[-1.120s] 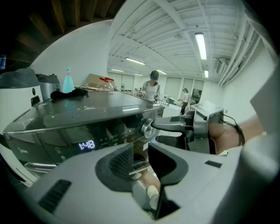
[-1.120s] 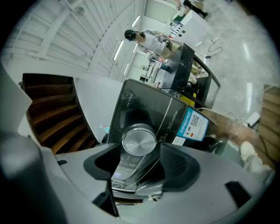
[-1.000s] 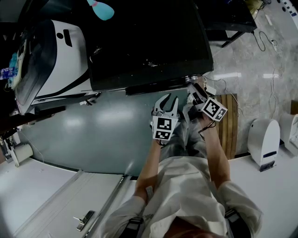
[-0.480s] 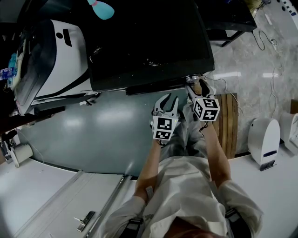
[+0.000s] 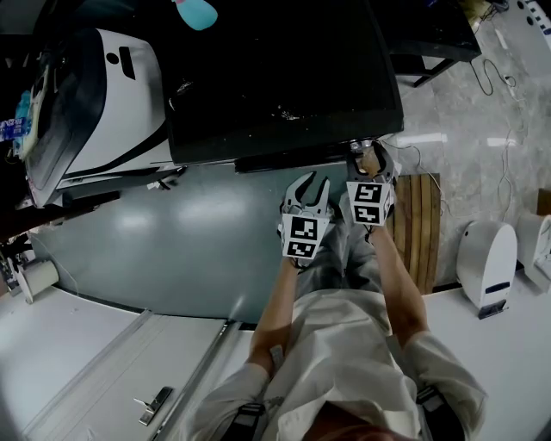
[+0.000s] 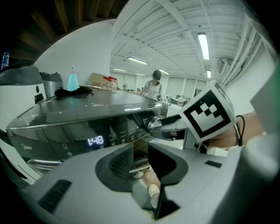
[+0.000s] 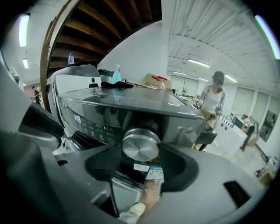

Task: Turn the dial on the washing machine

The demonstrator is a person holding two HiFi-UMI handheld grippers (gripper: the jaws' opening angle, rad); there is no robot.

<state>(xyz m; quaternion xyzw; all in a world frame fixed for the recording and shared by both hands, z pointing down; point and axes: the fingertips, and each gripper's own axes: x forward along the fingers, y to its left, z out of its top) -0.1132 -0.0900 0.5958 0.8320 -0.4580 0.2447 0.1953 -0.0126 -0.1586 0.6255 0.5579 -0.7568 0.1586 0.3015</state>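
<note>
The dark grey washing machine [image 5: 275, 77] stands ahead of me, and its round silver dial [image 7: 141, 144] sits on the front panel's right end. My right gripper [image 5: 362, 155] is at that dial; its jaws are closing and their inner edges meet the dial's rim on both sides. The left gripper view shows the same hold on the dial [image 6: 154, 124] from the side. My left gripper [image 5: 308, 183] hangs open just left of it, short of the panel, with nothing between its fingers. A lit time display [image 6: 94, 141] glows on the panel.
A white machine [image 5: 112, 86] stands left of the washer. A blue spray bottle [image 5: 196, 12] and a black cloth [image 6: 72, 91] lie on the washer's top. A wooden slatted mat [image 5: 419, 224] and a white appliance [image 5: 487, 258] are on the floor at right. A person [image 7: 213, 98] stands far behind.
The right gripper has rolled at the dial, so its marker cube went from tilted right to nearly square-on and shifted slightly left. The left gripper has stayed put.
</note>
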